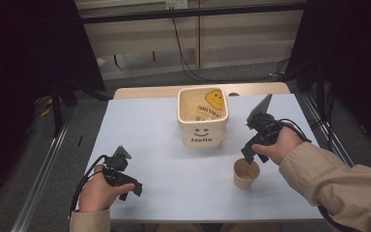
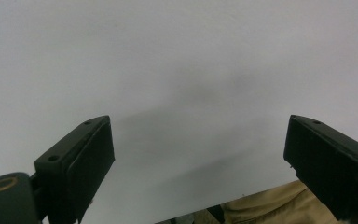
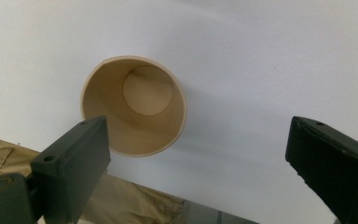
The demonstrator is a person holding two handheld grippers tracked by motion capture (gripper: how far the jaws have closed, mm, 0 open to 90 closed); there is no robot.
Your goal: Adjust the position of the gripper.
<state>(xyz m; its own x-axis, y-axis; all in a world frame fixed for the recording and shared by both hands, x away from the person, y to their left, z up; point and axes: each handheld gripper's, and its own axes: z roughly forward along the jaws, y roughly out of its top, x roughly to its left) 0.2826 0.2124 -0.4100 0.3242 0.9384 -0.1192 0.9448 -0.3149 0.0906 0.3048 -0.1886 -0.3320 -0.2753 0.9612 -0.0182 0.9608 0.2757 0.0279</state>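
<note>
Paper cup (image 1: pixel 246 174) seen upright, empty, near table (image 1: pixel 164 145) front edge, set down and let go. Right gripper (image 1: pixel 249 153) held just above cup, jaws wide, nothing gripped. Left gripper (image 1: pixel 130 189) idle, jaws wide, empty. Bin (image 1: pixel 202 124) farther back, apparently next step.

I see the paper cup (image 1: pixel 246 174) standing upright near the front right of the counter (image 1: pixel 164 145), mouth open upward. It is plain tan, round, tapering to a smaller flat bottom, and empty inside (image 3: pixel 135 105). It stands well in front of the cream container (image 1: pixel 202 117) and apart from it.
</note>
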